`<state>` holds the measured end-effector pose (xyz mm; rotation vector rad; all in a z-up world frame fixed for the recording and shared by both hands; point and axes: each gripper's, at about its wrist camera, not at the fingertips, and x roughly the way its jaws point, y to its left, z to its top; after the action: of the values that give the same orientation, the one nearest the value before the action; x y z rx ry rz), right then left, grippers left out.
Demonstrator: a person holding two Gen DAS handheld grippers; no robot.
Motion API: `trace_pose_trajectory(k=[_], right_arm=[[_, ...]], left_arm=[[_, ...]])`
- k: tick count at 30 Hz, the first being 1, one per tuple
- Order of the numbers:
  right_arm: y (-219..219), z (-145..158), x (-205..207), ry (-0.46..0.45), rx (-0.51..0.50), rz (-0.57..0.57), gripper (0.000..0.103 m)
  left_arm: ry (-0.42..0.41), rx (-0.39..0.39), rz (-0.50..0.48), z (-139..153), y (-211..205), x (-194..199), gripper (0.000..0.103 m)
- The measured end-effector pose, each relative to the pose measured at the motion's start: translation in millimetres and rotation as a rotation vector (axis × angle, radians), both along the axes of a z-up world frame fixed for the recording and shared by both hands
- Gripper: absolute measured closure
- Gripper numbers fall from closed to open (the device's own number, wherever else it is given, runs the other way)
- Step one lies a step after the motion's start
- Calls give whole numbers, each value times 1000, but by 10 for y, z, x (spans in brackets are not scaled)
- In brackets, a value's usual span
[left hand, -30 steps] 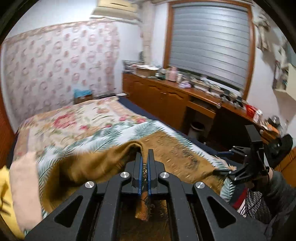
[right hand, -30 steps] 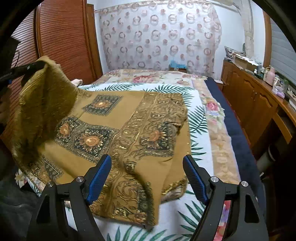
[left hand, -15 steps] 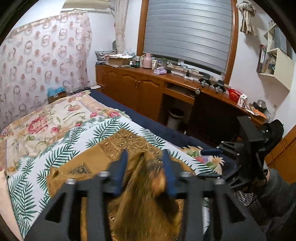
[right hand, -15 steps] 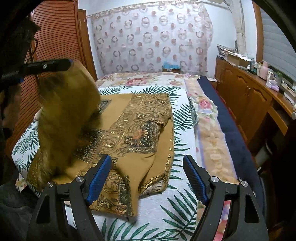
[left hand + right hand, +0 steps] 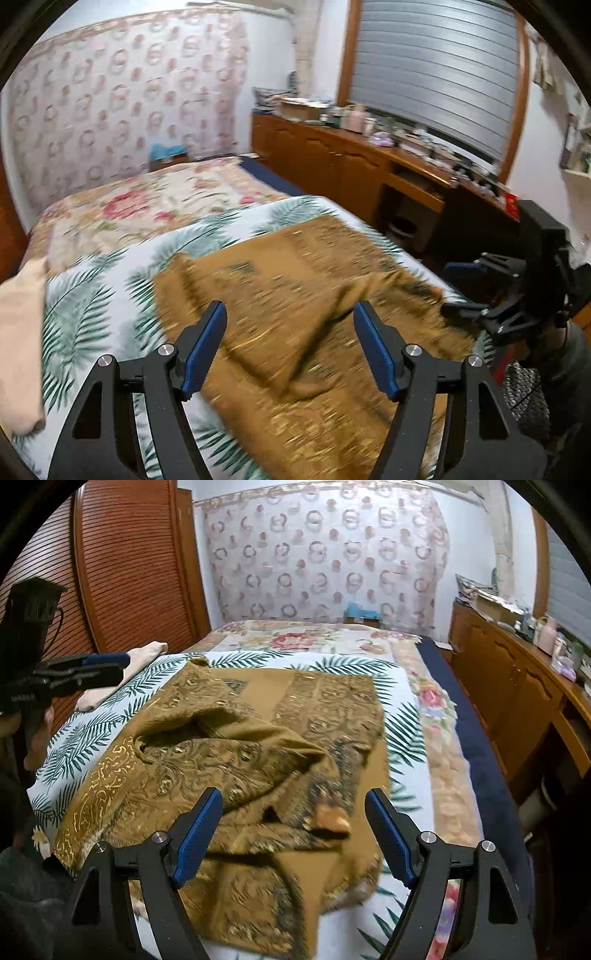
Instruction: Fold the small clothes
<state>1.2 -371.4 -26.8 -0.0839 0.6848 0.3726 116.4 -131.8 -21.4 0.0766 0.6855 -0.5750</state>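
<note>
A mustard-brown patterned cloth (image 5: 258, 738) lies loosely rumpled on the bed, one part folded over the rest; it also shows in the left wrist view (image 5: 295, 295), blurred. My left gripper (image 5: 290, 325) is open and empty above the cloth's near edge; it shows from the side at the left of the right wrist view (image 5: 107, 666). My right gripper (image 5: 293, 812) is open and empty above the cloth's front part; it appears in the left wrist view (image 5: 465, 284) at the right.
The bed has a palm-leaf sheet (image 5: 406, 738) and a floral blanket (image 5: 303, 638) behind. A pale pink garment (image 5: 144, 653) lies at the bed's left edge. A wooden cabinet counter (image 5: 517, 672) runs along the right wall, a slatted wardrobe (image 5: 122, 572) on the left.
My left gripper opened and let go of the cloth corner it held up. The cloth dropped onto itself on the bed. The right gripper stayed open.
</note>
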Motion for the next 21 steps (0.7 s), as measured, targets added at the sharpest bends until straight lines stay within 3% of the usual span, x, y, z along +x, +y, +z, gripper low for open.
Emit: trace_pose_trajectory(k=[11, 21], right_arm=[[541, 21, 233, -8, -20, 96, 22], [1052, -65, 423, 14, -43, 201, 22]], left_arm=[[-14, -6, 179, -146, 742, -173, 31], [-26, -31, 279, -256, 1264, -265, 30]])
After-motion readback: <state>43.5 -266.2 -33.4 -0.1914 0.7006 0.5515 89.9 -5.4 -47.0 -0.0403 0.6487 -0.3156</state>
